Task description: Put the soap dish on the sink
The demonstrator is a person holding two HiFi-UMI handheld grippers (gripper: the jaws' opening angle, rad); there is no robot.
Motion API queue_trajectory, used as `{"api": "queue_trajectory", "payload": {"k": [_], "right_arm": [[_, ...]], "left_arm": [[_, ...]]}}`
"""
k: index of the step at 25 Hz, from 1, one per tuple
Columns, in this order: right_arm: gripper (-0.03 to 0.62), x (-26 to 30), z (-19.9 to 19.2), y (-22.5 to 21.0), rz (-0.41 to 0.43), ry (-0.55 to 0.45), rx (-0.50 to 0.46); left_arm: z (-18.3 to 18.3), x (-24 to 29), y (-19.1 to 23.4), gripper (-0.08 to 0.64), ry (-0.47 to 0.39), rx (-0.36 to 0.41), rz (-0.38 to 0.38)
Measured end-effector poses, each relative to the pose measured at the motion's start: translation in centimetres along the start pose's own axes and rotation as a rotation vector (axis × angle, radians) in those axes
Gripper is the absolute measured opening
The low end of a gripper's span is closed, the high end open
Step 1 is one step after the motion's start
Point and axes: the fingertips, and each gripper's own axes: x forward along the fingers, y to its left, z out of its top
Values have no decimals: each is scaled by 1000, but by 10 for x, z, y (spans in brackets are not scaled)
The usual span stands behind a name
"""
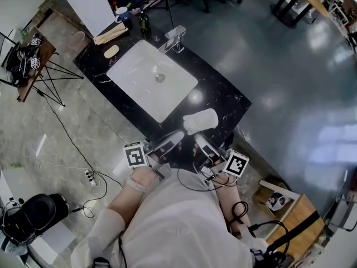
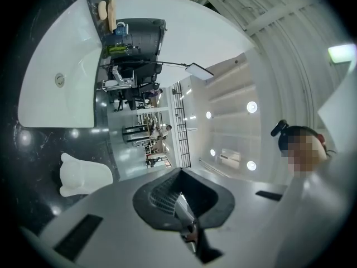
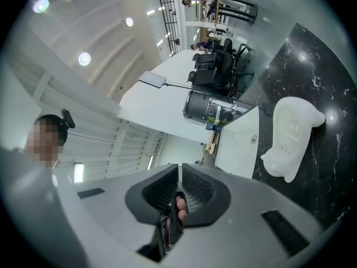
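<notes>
A white soap dish [image 1: 201, 120] lies on the black marble counter [image 1: 223, 94], just right of the white sink basin [image 1: 150, 80] and near the counter's front edge. Both grippers hang close to the person's body, short of that edge. My left gripper [image 1: 172, 139] points toward the basin, its jaws together with nothing between them. My right gripper [image 1: 199, 142] sits just below the dish, also shut and empty. The left gripper view [image 2: 178, 197] has the soap dish [image 2: 83, 175] at lower left. The right gripper view [image 3: 179, 177] has the soap dish [image 3: 293, 133] at right.
A chrome faucet [image 1: 175, 38] stands behind the basin. At the counter's far left are a soap bar [image 1: 111, 51], a dark bottle [image 1: 144, 22] and a cup [image 1: 122, 14]. A tripod [image 1: 50, 74] and a cable stand on the floor at left, and a box [image 1: 276, 197] at lower right.
</notes>
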Motion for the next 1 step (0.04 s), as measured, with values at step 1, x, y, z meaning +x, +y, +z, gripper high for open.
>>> {"api": "queue_trajectory", "payload": {"k": [1], "right_arm": [[41,0,0,0,-1,1,1]], "left_arm": [[0,0,0,6,-1,0,0]]}}
